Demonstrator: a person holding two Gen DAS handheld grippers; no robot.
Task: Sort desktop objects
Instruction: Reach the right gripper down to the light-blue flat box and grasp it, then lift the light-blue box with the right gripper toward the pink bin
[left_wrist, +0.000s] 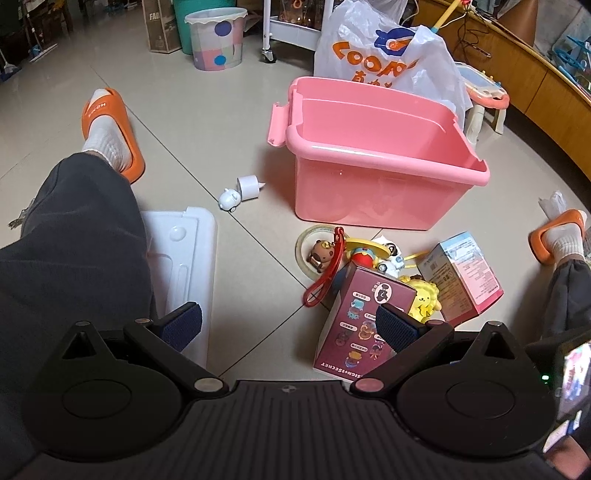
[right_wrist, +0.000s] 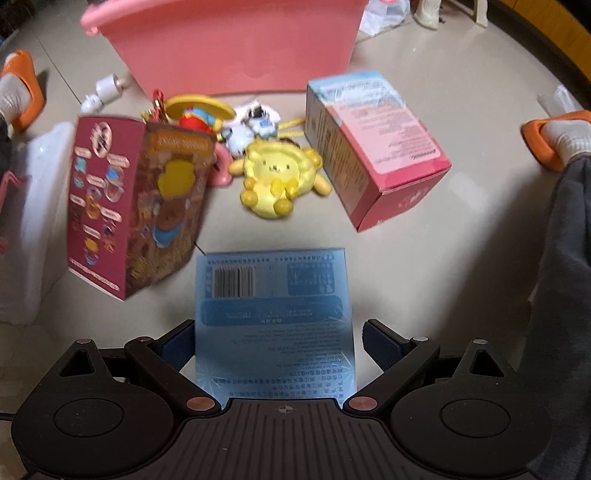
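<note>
1. The right gripper (right_wrist: 279, 343) is spread wide around a flat pale-blue printed carton (right_wrist: 273, 317) lying on the floor; neither pad touches it.
2. The left gripper (left_wrist: 288, 326) hovers wide open, empty.
3. Closing off-centre could skid the carton into the maroon cardboard box (right_wrist: 136, 206), well short of the pink plastic bin (right_wrist: 236, 48).

Empty pink bin (left_wrist: 373, 155) far on the floor, maroon box (right_wrist: 136, 206) near left, pink-and-blue box (right_wrist: 373, 147) right, yellow plush (right_wrist: 277, 177) between, blue box (right_wrist: 273, 317) nearest, small toys (right_wrist: 207, 114) beside the bin.
</note>
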